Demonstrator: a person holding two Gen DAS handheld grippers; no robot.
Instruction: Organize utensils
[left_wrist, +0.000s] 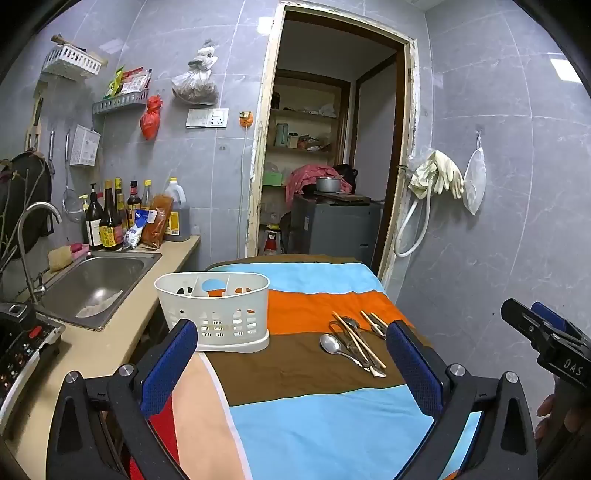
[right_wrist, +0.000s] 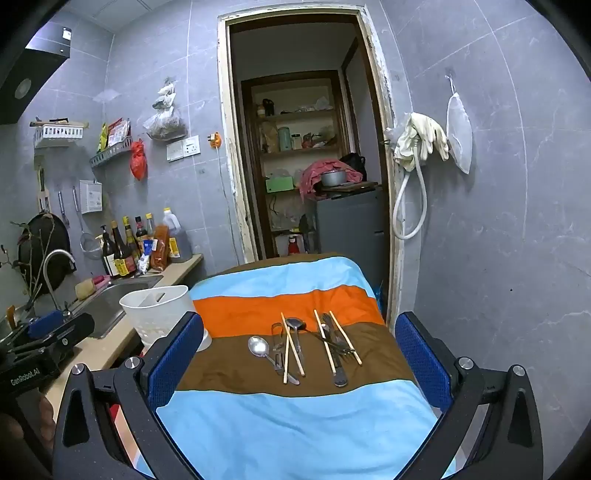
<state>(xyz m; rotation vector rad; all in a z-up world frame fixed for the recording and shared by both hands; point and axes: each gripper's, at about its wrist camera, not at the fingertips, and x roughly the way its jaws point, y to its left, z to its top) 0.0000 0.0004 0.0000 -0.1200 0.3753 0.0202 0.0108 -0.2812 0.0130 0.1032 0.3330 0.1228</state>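
Nothing yet sorted: white caddy (left_wrist: 218, 314) empty left of centre, spoons, forks and chopsticks (right_wrist: 310, 343) loose mid-frame on striped table (right_wrist: 295, 424), both grippers' jaws spread, empty.

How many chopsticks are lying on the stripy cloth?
4. Two chopsticks cross over the spoons on the left of the pile. Two more lie across the fork on the right. Others could be hidden under the metal cutlery.

Each camera looks forward and slightly down along its own gripper. Both views share the striped cloth (left_wrist: 295, 424), utensils (right_wrist: 310, 343) ahead, basket (left_wrist: 214, 310) ahead-left, and the far doorway (right_wrist: 303, 147).
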